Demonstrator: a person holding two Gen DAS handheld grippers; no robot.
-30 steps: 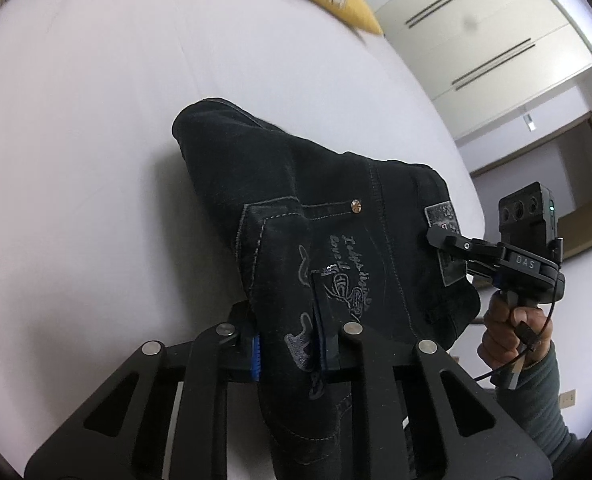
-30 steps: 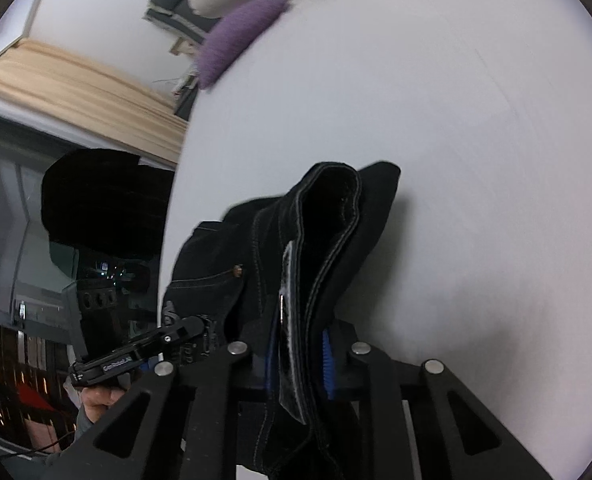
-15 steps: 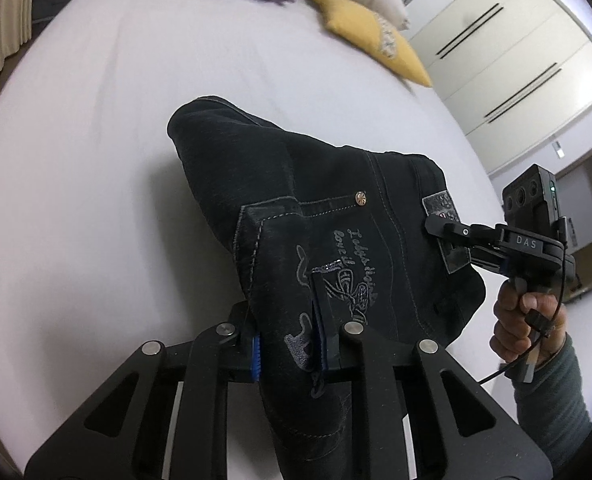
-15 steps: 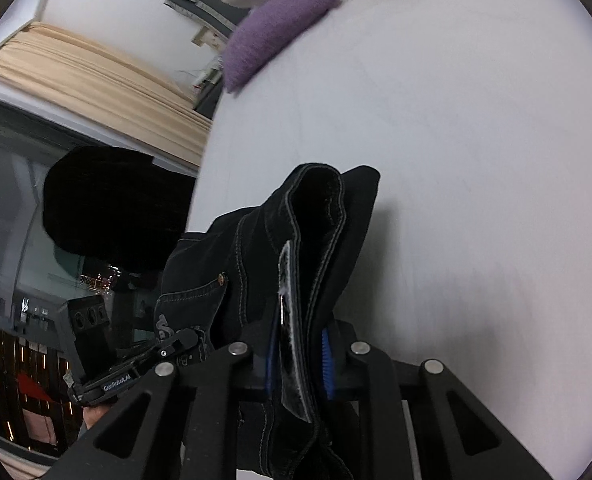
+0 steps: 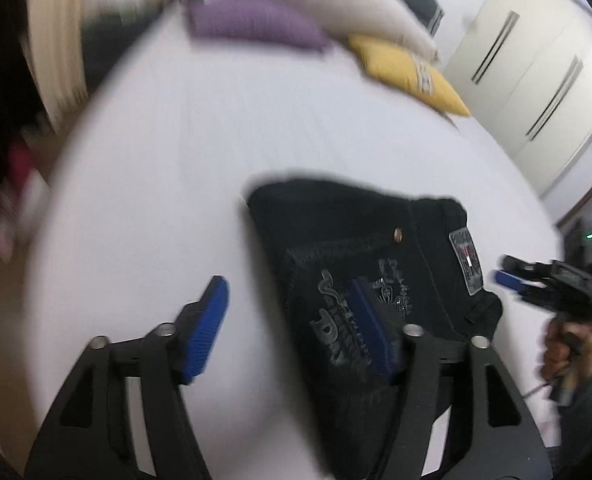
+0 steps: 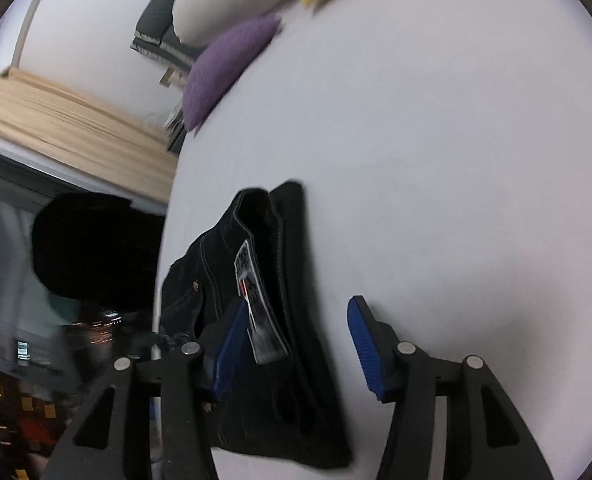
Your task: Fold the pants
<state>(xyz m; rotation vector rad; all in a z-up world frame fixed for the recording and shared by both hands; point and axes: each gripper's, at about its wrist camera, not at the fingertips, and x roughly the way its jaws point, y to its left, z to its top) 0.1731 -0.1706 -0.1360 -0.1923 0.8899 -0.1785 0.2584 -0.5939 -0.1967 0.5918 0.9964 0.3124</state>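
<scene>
Both grippers have just been opening and are letting go of the black jeans (image 5: 375, 264). Left gripper (image 5: 292, 320) is standing wide, its right pad hanging over the printed back pocket, nothing pinched. Right gripper (image 6: 296, 344) is standing about half open astride the waistband edge with its label patch (image 6: 252, 300); pads are not pressing.

Jeans are lying folded in a compact bundle on the white bed (image 6: 435, 160), near its closer edge.

Release step, likely: lifting both tools straight off the jeans should keep the pads from snagging denim and dragging the fold open.

Purple cushion (image 6: 224, 72), yellow cushion (image 5: 411, 76) and pale pillow (image 6: 224, 4) are sitting far beyond the jeans at the headboard end; white wardrobe (image 5: 535, 60) beyond them. Nothing is crowding the jeans.
</scene>
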